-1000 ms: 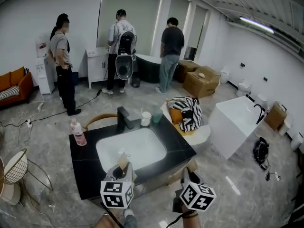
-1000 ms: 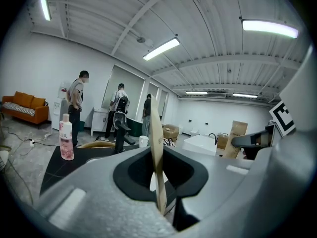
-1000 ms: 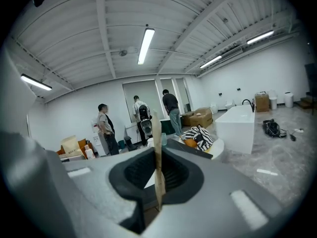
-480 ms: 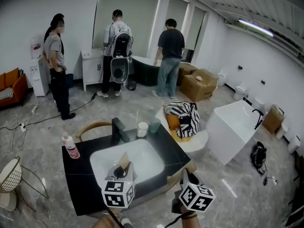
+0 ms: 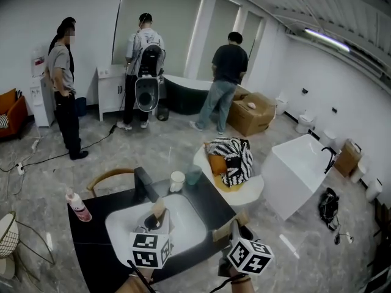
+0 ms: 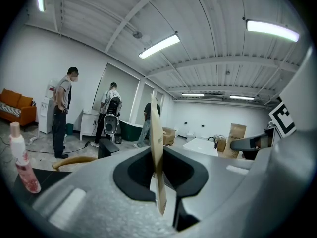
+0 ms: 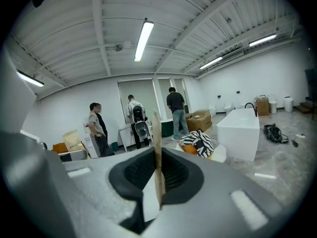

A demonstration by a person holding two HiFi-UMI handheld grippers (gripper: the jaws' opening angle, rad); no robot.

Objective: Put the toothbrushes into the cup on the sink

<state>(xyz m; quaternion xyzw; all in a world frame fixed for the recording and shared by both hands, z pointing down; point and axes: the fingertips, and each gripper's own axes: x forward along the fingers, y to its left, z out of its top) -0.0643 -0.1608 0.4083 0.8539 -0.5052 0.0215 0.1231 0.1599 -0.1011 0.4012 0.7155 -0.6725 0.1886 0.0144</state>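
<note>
Your left gripper's [image 6: 158, 168] jaws are clamped on a thin tan strip [image 6: 156, 128] held on edge. Your right gripper's [image 7: 158, 175] jaws pinch a second tan strip [image 7: 157, 143] the same way. Both hang at the sink's [image 5: 186, 215] near side. The white cup [image 5: 177, 180] and green cup [image 5: 193, 174] stand at its far edge, right of the faucet [image 5: 144, 184].
</note>
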